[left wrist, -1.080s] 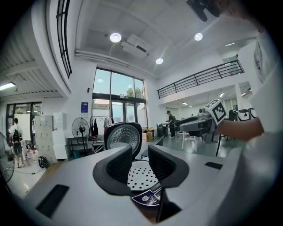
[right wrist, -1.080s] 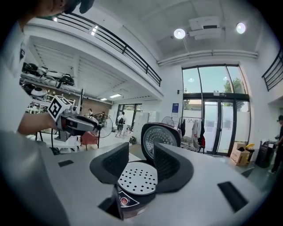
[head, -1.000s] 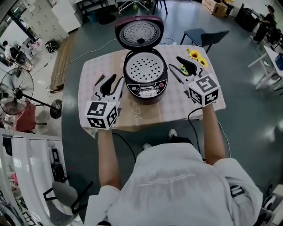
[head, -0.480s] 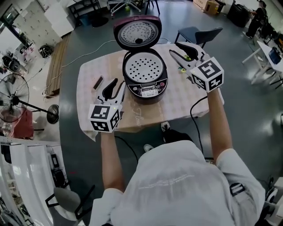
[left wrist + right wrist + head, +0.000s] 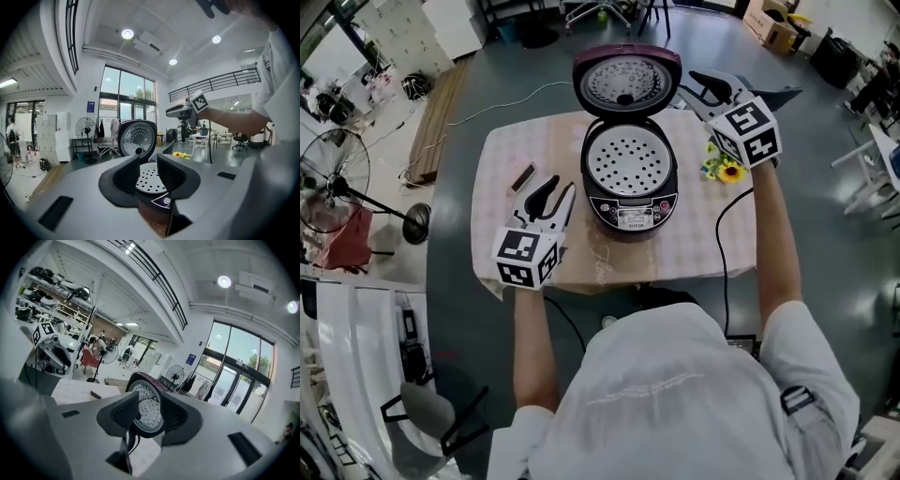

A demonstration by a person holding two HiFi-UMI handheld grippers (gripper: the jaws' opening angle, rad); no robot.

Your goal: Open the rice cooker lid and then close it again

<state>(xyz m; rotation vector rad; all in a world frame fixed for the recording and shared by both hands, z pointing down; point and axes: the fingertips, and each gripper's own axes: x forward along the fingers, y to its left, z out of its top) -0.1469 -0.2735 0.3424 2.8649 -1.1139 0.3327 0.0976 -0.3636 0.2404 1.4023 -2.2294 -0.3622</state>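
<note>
The dark maroon rice cooker stands on the table with its lid up, and the perforated inner plate shows. My left gripper hovers low at the cooker's front left, open, with nothing between its jaws. In the left gripper view the plate and the raised lid lie beyond the gap. My right gripper is raised just right of the lid's edge, apart from it. Its jaws have just been closing, with nothing between them. In the right gripper view the lid shows past the gap.
The table has a pale checked cloth. On it are yellow sunflowers right of the cooker and a small dark bar at the left. A black cord hangs off the front. A fan stands on the floor at left.
My right gripper has risen and moved away from me, from beside the cooker body up to the lid's right edge, rolling as it went. The left gripper has shifted only slightly.
</note>
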